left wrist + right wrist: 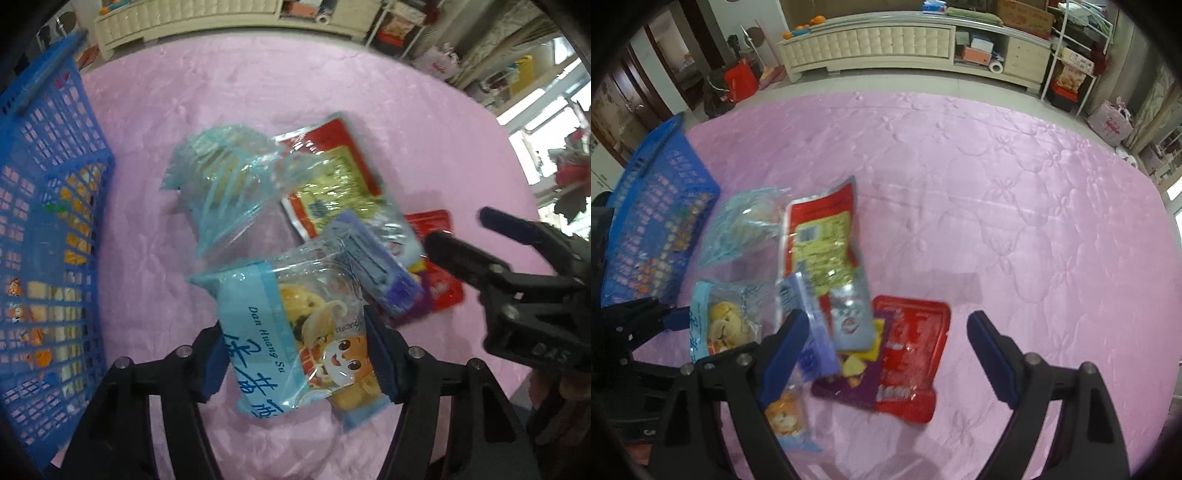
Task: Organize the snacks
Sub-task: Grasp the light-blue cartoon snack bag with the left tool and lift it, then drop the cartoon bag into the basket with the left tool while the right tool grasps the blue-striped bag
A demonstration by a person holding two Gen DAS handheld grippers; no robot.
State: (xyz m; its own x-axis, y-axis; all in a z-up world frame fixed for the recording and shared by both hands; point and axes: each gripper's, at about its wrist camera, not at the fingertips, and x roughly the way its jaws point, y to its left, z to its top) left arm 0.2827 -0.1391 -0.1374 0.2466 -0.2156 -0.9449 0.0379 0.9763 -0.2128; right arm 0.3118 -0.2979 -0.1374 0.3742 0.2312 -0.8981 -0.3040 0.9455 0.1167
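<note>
Lying on a pink quilted cloth that covers the work surface, a loose heap of snack packets sits near its left side. Nearest the left gripper is a clear plastic packet with a pale blue band, blue lettering and a cartoon child's face; yellow pastry shows through the film. Its two blue pads stand against the packet's left and right edges, the packet between them, so the grip looks closed on it, though motion blur keeps the contact from being sharp. Behind it lies a second crinkled clear-and-blue packet, and beside that a red pouch with a yellow-green printed label, tilted against the heap. A small blue-violet wrapped packet rests across the pile, and a flat glossy red pouch lies lowest, with a purple packet overlapping its left edge.

A blue plastic lattice basket stands at the cloth's left edge, just beside the heap, with orange and pale packets visible through its wall.

The right gripper hangs over the red pouch with its pads spread wide and nothing between them touching either one.

To the right of the heap the cloth is bare out to its curved far edge. Beyond that edge stand a cream padded cabinet and white shelving.
</note>
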